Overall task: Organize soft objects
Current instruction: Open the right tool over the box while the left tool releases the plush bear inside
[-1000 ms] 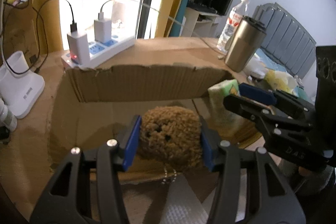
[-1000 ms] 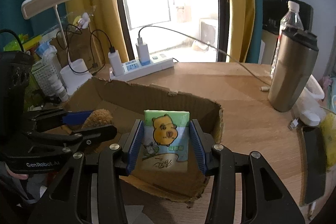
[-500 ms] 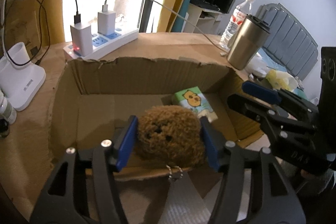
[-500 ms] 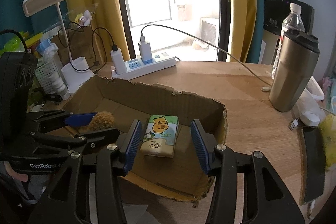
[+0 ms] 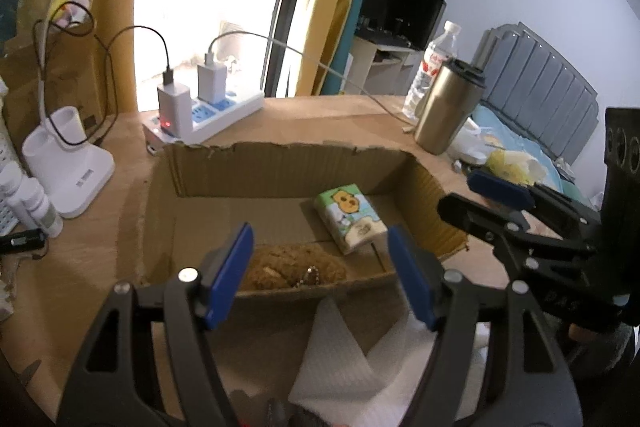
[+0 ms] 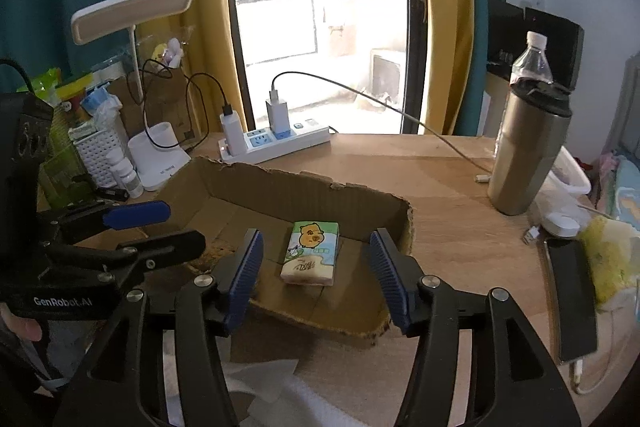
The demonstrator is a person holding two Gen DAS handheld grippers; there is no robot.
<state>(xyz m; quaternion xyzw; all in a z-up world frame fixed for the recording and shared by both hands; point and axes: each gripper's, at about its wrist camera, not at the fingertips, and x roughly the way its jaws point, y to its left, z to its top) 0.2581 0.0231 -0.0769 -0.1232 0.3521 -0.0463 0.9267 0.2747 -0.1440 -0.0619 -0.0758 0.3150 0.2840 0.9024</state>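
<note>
Both dropped in the cardboard box [image 5: 288, 163]: plush toy [image 5: 294, 267] low centre beyond the opening left gripper [image 5: 320, 277], tissue pack [image 6: 310, 257] beyond the opening right gripper [image 6: 316, 277] (nothing clamped).

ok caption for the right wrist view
Right gripper opening above the tissue pack lying in the cardboard box.
</note>
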